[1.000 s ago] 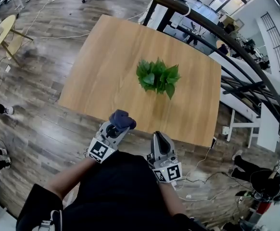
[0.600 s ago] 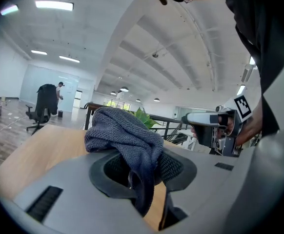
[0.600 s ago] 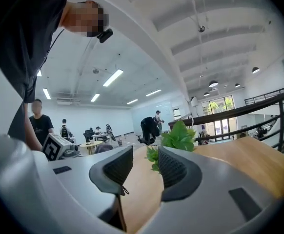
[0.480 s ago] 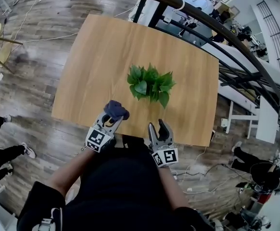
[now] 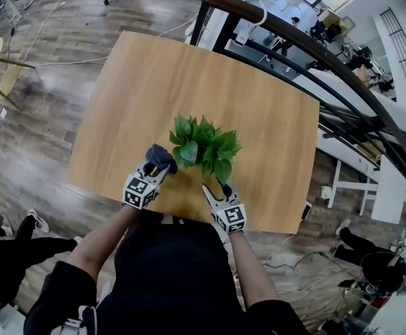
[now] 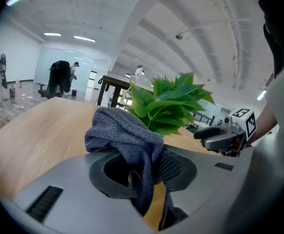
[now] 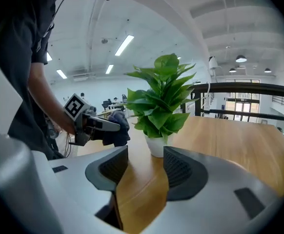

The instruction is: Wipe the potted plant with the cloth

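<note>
The leafy green plant in its small white pot stands on the smooth wooden table, and the left gripper, pinching the soft knitted dark cloth, and the right gripper, whose jaws have just been opening wide and empty, are now close beside it, not back at the table's edge as before.

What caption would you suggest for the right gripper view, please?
Right gripper, jaws just opening and empty, faces the potted plant; left gripper holds the cloth.

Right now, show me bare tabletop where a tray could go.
Bare: the table beyond the potted plant, plus both side strips. Crowded: the near edge, where the left gripper with its cloth and the right gripper flank the plant.
</note>
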Demonstrator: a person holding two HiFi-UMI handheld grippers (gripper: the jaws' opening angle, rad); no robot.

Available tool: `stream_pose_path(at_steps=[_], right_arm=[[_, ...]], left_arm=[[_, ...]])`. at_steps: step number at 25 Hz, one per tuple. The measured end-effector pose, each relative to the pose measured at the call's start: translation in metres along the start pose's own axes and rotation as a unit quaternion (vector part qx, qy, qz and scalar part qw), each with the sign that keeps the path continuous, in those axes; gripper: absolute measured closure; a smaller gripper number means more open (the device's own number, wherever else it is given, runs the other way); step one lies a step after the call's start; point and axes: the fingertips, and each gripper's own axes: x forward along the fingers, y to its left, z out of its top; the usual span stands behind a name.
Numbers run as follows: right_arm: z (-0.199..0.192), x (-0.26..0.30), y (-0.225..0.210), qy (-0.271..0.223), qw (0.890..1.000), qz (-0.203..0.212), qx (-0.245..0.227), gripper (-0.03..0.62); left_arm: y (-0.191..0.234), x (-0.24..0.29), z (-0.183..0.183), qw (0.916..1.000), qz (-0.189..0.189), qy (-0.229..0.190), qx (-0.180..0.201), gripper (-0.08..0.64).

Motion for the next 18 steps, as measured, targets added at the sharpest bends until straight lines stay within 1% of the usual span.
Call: stream_pose_path(at_steps=[3,6,8,11,14,18], right_arm=[[-0.005,0.014,-0.022,0.015,1.000,0.010,-0.017,0.347],[-0.007,0.026,-0.046,0.020,1.000,0.015,-0.006,0.325],[-0.005,0.035,-0.054,0.019,1.000,0.024,-0.002,0.321],[0.002,0.051,-0.057,0.014,0.999,0.046,-0.016,0.319],[0.007,0.065,-0.048,0.015,0.996,0.075,-0.035,0.319],[0.013,0.083,-0.044,0.014,0.994,0.094,-0.060,0.319]], left_arm=[[0.019,0.032,-0.012,0.9992,0.007,0.025,0.031,0.423],[0.021,0.059,-0.010,0.9985,-0.005,0.034,0.041,0.423],[0.021,0.072,-0.010,0.9980,-0.012,0.042,0.046,0.423],[0.027,0.086,-0.013,0.9969,-0.005,0.059,0.052,0.423],[0.029,0.089,-0.023,0.9949,0.000,0.081,0.061,0.423],[0.030,0.095,-0.019,0.9926,-0.015,0.098,0.069,0.423]])
